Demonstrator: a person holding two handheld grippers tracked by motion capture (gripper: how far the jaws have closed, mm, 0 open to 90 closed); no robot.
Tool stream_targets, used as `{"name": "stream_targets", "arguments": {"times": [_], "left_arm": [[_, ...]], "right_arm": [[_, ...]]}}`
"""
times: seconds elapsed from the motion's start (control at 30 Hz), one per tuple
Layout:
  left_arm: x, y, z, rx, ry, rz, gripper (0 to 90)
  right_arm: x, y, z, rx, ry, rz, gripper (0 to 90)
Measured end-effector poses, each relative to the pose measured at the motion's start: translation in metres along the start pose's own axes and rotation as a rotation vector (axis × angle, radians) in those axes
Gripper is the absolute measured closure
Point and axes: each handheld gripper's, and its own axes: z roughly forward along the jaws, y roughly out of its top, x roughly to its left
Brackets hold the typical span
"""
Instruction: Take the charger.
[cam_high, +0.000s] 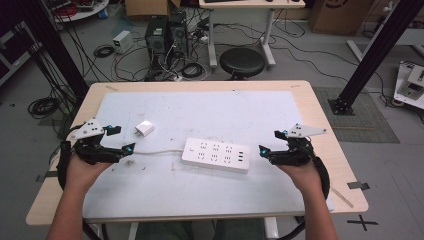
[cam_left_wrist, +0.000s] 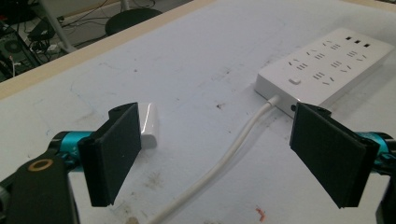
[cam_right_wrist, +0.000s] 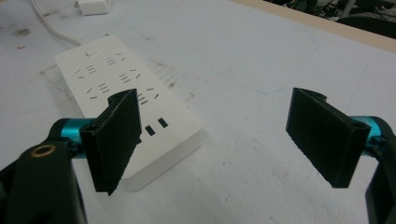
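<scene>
left gripper (cam_high: 125, 139) – jaws held apart, nothing between | right gripper (cam_high: 268, 141) – jaws apart, empty | white rectangular plastic power strip (cam_high: 216, 155) lain mid-table between both, long axis left-right, right gripper judged nearer | small white plastic plug adapter (cam_high: 144, 129) set farther, left – nearest the left gripper

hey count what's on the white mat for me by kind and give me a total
Power strip: 1
Charger plug: 1
Grippers, jaws open, held at the mat's edges: 2, the left gripper and the right gripper
Total: 4
</scene>
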Motion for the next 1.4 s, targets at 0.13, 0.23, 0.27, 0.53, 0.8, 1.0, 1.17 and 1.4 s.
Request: {"name": "stream_targets", "arguments": {"times": [0.13, 0.23, 0.27, 0.53, 0.8, 1.0, 1.17, 1.4], "left_arm": [[0.0, 0.0, 0.003, 0.002, 0.002, -0.009, 16.7], [-0.001, 0.001, 0.004, 0.002, 0.009, -0.007, 16.7], [0.0, 0.001, 0.004, 0.006, 0.01, 0.004, 16.7], [0.006, 0.005, 0.013, -0.009, 0.027, -0.028, 16.7], [0.004, 0.008, 0.013, -0.006, 0.03, -0.021, 16.7], [0.007, 0.008, 0.015, -0.003, 0.046, -0.042, 16.7], [0.023, 0.013, 0.032, 0.046, 0.081, -0.078, 16.7], [0.042, 0.015, 0.055, 0.048, 0.106, -0.088, 16.8]], "right_arm": [[-0.001, 0.003, -0.002, 0.006, -0.005, 0.004, 18.5], [-0.003, 0.003, -0.004, 0.005, -0.008, 0.004, 18.5], [-0.003, 0.001, -0.006, 0.003, -0.012, 0.012, 18.5], [-0.002, -0.01, -0.011, 0.007, -0.015, 0.03, 18.5], [-0.003, -0.008, -0.01, -0.001, -0.014, 0.018, 18.5], [0.002, -0.005, -0.009, 0.004, -0.007, 0.013, 18.5], [0.004, -0.002, -0.009, 0.006, -0.011, 0.013, 18.5], [0.005, 0.0, -0.008, 0.005, -0.008, -0.005, 18.5]]}}
